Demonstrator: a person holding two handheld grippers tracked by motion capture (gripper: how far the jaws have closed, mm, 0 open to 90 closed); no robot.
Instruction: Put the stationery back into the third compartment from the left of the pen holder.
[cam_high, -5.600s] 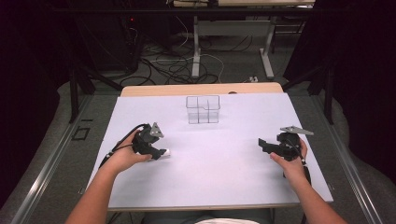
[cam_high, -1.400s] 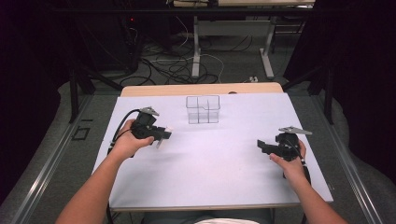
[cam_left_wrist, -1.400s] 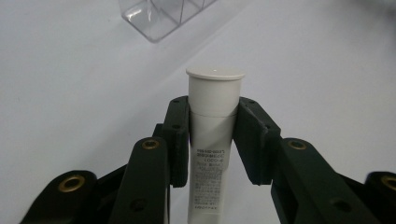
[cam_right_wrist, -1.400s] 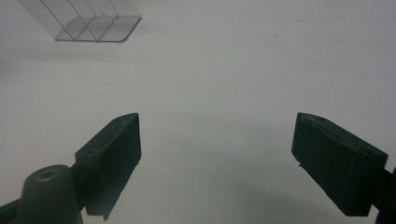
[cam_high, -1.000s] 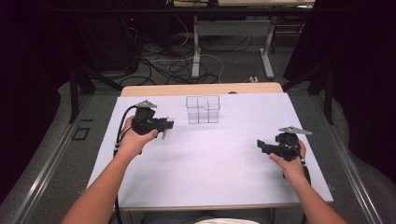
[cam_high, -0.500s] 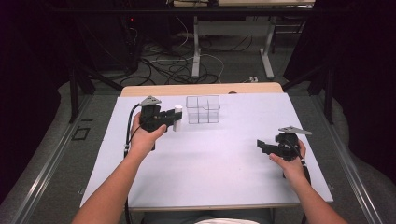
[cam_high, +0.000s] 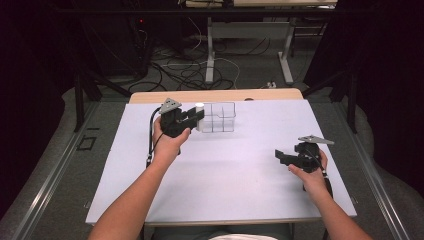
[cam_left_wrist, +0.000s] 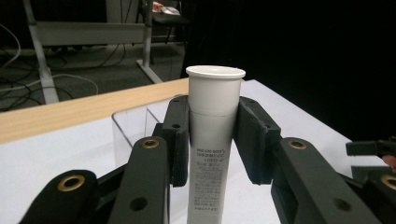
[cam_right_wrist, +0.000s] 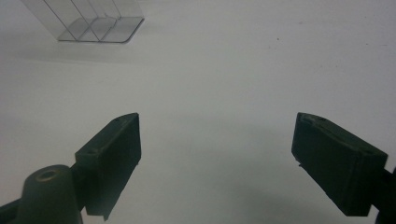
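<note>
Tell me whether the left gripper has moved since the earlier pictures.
Yes. The left gripper, holding the white tube, went up the table toward the clear box.

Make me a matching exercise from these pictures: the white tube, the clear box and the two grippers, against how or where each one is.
1. white tube
2. clear box
3. right gripper
4. left gripper

A. jaws apart, nothing between them
B. standing at the table's far side, divided into compartments
C. upright, clamped between two jaws
D. raised beside the box, carrying something

Pairs: 1-C, 2-B, 3-A, 4-D
</note>
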